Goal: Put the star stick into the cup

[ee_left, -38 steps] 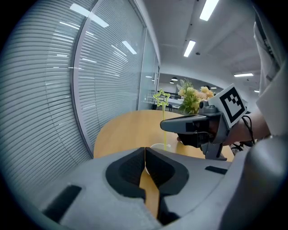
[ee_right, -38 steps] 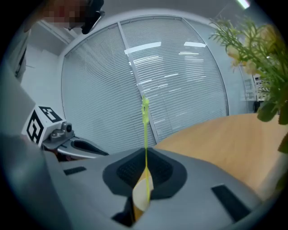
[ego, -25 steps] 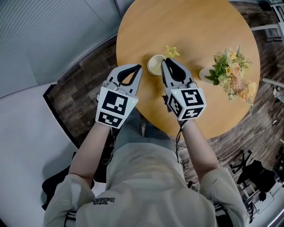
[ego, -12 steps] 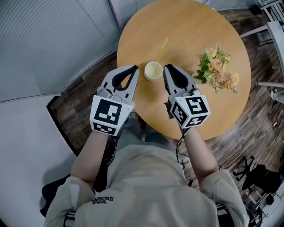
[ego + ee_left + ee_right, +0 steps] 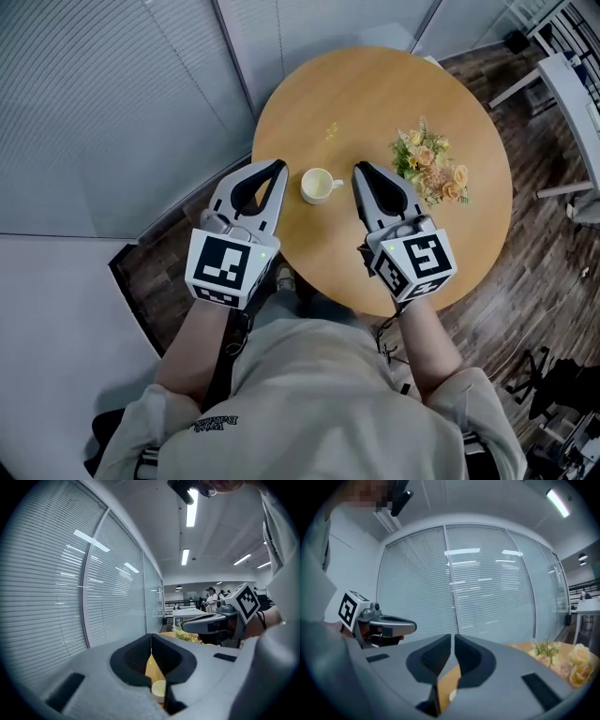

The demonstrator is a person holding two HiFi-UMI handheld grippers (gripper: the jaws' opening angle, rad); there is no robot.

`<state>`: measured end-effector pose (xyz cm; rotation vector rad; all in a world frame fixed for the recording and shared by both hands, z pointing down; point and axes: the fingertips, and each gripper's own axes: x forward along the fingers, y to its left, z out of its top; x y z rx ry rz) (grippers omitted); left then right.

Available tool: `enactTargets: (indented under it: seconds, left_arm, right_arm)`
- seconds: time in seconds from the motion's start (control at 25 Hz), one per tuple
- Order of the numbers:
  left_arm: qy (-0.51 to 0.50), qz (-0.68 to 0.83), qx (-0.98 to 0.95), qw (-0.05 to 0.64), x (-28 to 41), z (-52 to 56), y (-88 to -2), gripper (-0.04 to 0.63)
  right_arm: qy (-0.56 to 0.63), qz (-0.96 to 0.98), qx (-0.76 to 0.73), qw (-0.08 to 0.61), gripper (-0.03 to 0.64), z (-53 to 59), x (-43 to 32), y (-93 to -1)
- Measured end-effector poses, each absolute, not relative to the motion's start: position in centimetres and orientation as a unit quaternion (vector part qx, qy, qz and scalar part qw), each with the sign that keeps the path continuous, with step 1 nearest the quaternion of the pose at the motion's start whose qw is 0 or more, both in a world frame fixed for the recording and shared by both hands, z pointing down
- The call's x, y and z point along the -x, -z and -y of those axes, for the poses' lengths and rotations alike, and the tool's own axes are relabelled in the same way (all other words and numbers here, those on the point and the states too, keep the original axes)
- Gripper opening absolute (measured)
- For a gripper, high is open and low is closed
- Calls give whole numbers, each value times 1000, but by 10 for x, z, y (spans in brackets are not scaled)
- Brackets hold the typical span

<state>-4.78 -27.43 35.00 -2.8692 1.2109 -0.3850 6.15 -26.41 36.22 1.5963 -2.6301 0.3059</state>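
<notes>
The star stick (image 5: 331, 131), small and yellow, lies flat on the round wooden table (image 5: 375, 84), beyond the cream cup (image 5: 319, 185). The cup stands upright near the table's near-left edge, its handle to the right. My left gripper (image 5: 278, 169) is shut and empty, held left of the cup. My right gripper (image 5: 360, 170) is shut and empty, just right of the cup. The cup (image 5: 159, 689) shows small below the shut tips of the left gripper (image 5: 151, 636). In the right gripper view the right gripper (image 5: 453, 638) holds nothing, and a bit of the cup (image 5: 452, 695) shows below it.
A bunch of yellow and peach flowers (image 5: 429, 173) stands on the table's right side, close to the right gripper. Window blinds (image 5: 112, 94) run along the left. Dark wood floor surrounds the table, and a white desk (image 5: 572, 84) is at the far right.
Both grippers have risen and drawn back from the cup, so the table looks smaller. The right gripper's tip, close to the star stick a second ago, is now well short of it.
</notes>
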Motion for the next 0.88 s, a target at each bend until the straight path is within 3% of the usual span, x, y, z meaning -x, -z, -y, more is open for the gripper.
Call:
enactTargets:
  seconds: [0.44, 0.88]
  left_arm:
    - [58, -389, 918, 55, 38, 240, -252, 23]
    - [77, -394, 914, 66, 53, 231, -257, 23]
  right_arm:
    - [14, 883, -469, -2, 34, 206, -52, -245]
    - [24, 897, -441, -6, 34, 193, -46, -233]
